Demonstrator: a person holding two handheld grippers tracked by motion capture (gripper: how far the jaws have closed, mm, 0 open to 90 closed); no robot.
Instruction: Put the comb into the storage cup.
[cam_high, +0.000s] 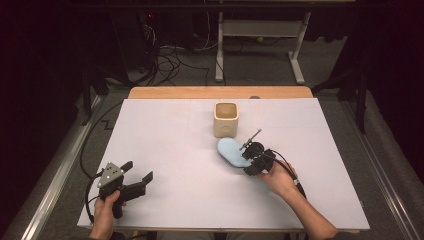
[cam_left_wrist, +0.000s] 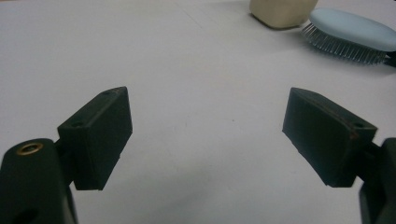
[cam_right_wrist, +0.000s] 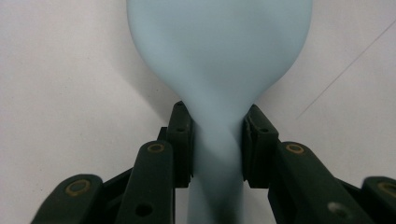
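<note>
Claws are seen on both sides of the white counter (cam_high: 165, 150). The right claw (cam_high: 254, 157) is clenched on the handle of a pale blue hairbrush (cam_high: 231, 152), which is pinched between the two black jaws just below the point where the handle widens into the head. In the right gripper view the smooth back of the hairbrush (cam_right_wrist: 219, 51) is turned toward the camera, and the handle is gripped from both sides by the right claw (cam_right_wrist: 217, 140). In the high view the hairbrush is found right of the counter's middle, its head pointed away from the person's right hand (cam_high: 280, 179), with the head's far end close to a cream square cup (cam_high: 226, 119) that stands upright toward the back of the counter. Whether the head is resting on the counter cannot be told.

The left claw (cam_high: 136, 171) is held near the front left corner of the counter by the left hand (cam_high: 107, 207), well apart from the hairbrush. It is released: in the left gripper view its jaws stand wide apart over bare counter (cam_left_wrist: 187, 93), with nothing between them. Farther off in that view, the bristles of the hairbrush (cam_left_wrist: 350, 32) are seen facing down, just beside the base of the cup (cam_left_wrist: 282, 11).
</note>
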